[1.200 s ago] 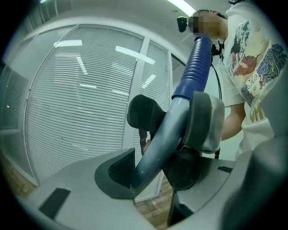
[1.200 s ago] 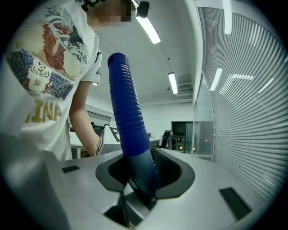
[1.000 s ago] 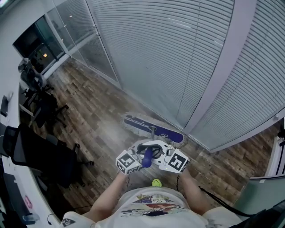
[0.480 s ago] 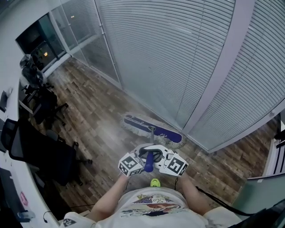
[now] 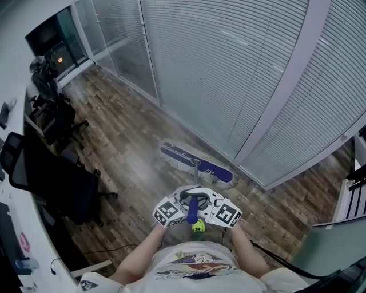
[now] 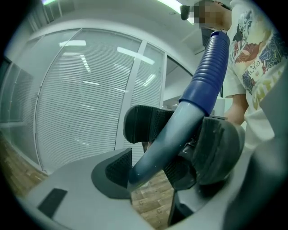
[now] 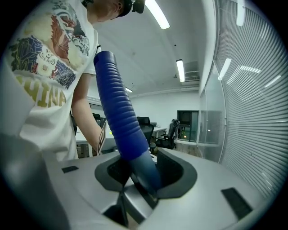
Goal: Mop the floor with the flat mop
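From the head view, the flat mop's blue mop head [image 5: 197,164] lies flat on the wood-plank floor [image 5: 126,143], close to the foot of a glass partition with shut blinds [image 5: 229,74], its long side running along that wall; the thin shaft [image 5: 196,173] rises from it to the ribbed blue grip [image 5: 191,209] in front of the person's printed T-shirt [image 5: 197,263]. The left gripper [image 5: 184,204] and the right gripper [image 5: 201,204] meet at that grip from either side, marker cubes outward, and black office chairs [image 5: 51,183] stand by a white desk [image 5: 11,229] at the left edge. In the left gripper view, the grey shaft below the blue grip runs slantwise between this gripper's jaws, which are clenched on it, the dark ribbed pad [image 6: 112,173] pressed to its side; the other gripper's black pads show just behind, on the same shaft, with blinds and a strip of floor beyond. In the right gripper view, the jaws are clamped on the mop where the blue grip meets the grey shaft, both dark pads [image 7: 173,173] hugging it; the grip leans up and left past the T-shirt, with ceiling strip lights [image 7: 157,13] and distant office chairs behind
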A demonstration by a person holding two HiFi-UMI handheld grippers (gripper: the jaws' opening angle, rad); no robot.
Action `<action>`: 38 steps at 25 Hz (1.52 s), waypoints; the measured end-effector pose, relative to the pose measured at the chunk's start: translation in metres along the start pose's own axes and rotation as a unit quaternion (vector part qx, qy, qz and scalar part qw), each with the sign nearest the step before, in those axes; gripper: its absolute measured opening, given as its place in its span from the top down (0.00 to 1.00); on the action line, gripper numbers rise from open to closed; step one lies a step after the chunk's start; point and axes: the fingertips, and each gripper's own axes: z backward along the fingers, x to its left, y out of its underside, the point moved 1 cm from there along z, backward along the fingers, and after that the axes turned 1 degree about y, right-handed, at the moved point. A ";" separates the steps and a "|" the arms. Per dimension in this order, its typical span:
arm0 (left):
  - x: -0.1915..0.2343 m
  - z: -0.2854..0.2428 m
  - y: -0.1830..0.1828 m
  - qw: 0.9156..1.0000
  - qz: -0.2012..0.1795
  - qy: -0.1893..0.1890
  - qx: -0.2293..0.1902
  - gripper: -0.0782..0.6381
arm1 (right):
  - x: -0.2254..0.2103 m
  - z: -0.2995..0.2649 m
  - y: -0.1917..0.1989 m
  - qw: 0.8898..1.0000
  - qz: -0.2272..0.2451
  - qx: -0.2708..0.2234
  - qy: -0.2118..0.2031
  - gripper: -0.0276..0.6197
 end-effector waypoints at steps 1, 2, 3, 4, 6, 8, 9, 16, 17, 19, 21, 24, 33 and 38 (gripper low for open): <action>-0.011 0.009 0.005 1.000 0.001 0.000 -0.001 0.64 | 0.015 -0.002 0.001 1.000 -0.001 0.002 -0.001 0.73; -0.021 0.017 0.010 1.000 0.002 0.001 -0.002 0.64 | 0.029 -0.004 0.001 1.000 -0.002 0.004 -0.001 0.73; -0.032 0.026 0.015 1.000 0.003 0.001 -0.003 0.63 | 0.043 -0.006 0.002 1.000 -0.003 0.006 0.000 0.73; -0.041 0.034 0.020 1.000 0.003 0.002 -0.003 0.63 | 0.056 -0.008 0.003 1.000 -0.003 0.008 0.002 0.73; -0.061 0.051 0.028 1.000 0.002 0.004 -0.005 0.63 | 0.083 -0.012 0.003 1.000 -0.003 0.012 0.007 0.73; -0.082 0.065 0.036 1.000 0.001 0.007 -0.006 0.63 | 0.110 -0.013 0.003 1.000 -0.004 0.013 0.012 0.73; -0.093 0.072 0.040 1.000 0.001 0.008 -0.008 0.63 | 0.124 -0.013 0.004 1.000 -0.005 0.014 0.013 0.72; -0.162 0.121 0.068 1.000 0.004 0.015 -0.010 0.62 | 0.211 -0.018 0.009 0.999 0.009 0.040 0.017 0.72; -0.171 0.125 0.070 1.000 0.004 0.017 -0.009 0.62 | 0.221 -0.017 0.008 0.999 0.009 0.042 0.018 0.72; -0.189 0.131 0.071 1.000 0.004 0.018 -0.008 0.62 | 0.237 -0.011 0.005 0.999 0.009 0.043 0.018 0.72; -0.205 0.133 0.070 1.000 0.004 0.018 -0.008 0.62 | 0.252 -0.004 -0.001 0.999 -0.004 0.031 0.023 0.72; -0.233 0.136 0.074 1.000 0.005 0.013 -0.004 0.62 | 0.277 0.010 -0.005 0.999 -0.015 0.019 0.022 0.72; -0.358 0.128 0.092 1.000 0.006 -0.009 0.010 0.62 | 0.381 0.087 -0.003 1.000 -0.018 0.002 0.001 0.72; -0.439 0.119 0.110 0.999 0.001 -0.032 0.008 0.61 | 0.450 0.140 0.008 1.000 -0.011 0.000 -0.018 0.72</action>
